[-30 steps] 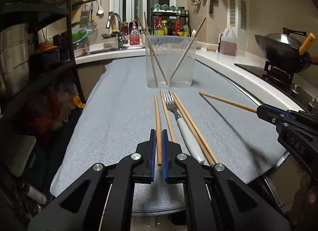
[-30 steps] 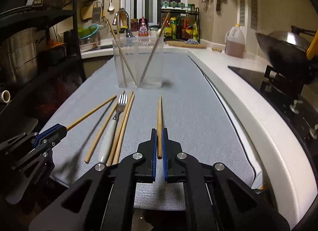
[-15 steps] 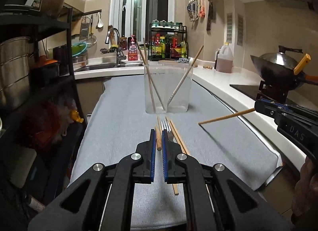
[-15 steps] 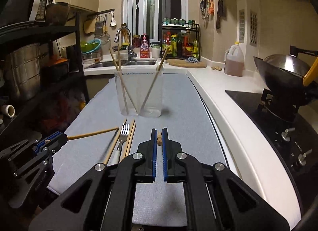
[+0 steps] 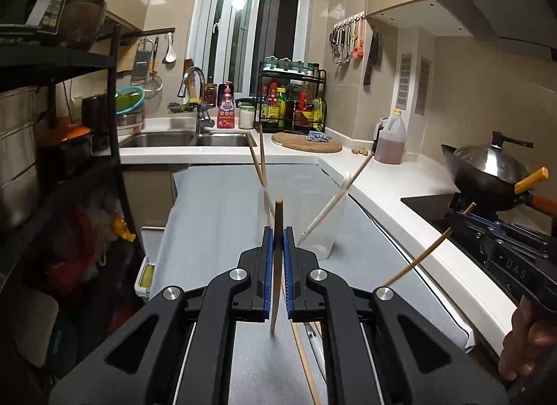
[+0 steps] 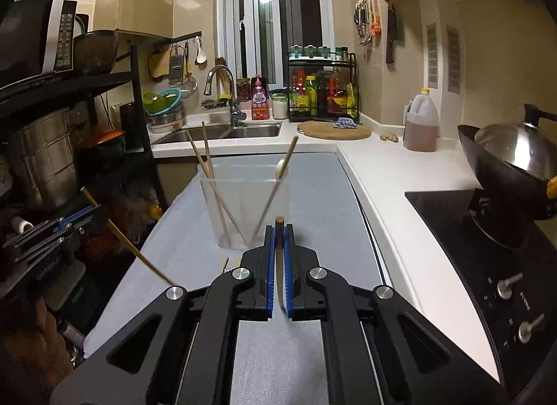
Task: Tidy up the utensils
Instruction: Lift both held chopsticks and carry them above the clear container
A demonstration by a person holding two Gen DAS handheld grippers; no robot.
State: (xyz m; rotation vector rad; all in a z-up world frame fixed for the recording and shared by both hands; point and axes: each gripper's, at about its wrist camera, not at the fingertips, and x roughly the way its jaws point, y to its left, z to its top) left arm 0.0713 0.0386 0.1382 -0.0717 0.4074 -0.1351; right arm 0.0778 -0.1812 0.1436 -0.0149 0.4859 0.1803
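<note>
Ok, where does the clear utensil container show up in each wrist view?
Left wrist view: the clear container stands on the grey mat, centre, just right of the left hand-held gripper and partly hidden behind it.
Right wrist view: the same container sits centre-left, beyond the right hand-held gripper.
Shared landmark: the sink faucet behind it.

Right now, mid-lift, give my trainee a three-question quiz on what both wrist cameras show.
1. True or false: both the left gripper and right gripper are shut on a chopstick.
2. The clear container holds: A) chopsticks, B) knives, C) nothing.
3. Fill in: the container stands on a grey ____.

Key: 1 true. 2 A. 3 mat.
</note>
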